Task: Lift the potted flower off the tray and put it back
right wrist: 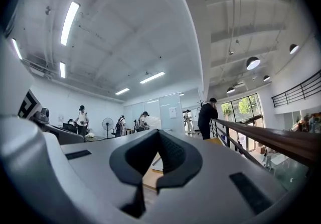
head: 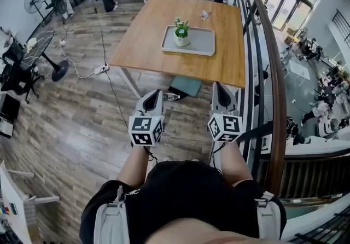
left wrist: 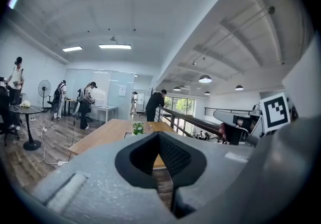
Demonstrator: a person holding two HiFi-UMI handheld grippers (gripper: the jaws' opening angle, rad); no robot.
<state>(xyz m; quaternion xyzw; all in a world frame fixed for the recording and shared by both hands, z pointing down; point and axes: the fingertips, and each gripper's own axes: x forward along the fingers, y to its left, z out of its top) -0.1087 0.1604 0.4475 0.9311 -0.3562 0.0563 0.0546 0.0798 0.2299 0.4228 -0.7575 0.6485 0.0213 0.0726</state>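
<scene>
On the table point(head: 143, 35), the flower point(head: 181, 32) stands upright in its white pot, in the left part of the tray point(head: 203, 47); the 2 grippers are well short of the table, over the floor point(head: 82, 128), side by side and apart; the left gripper point(head: 152, 98) has its jaws pressed together with nothing between them; the right gripper point(head: 221, 91) is closed in the same way and is also empty; both point toward the table; a railing point(head: 272, 68) runs along the right side
</scene>
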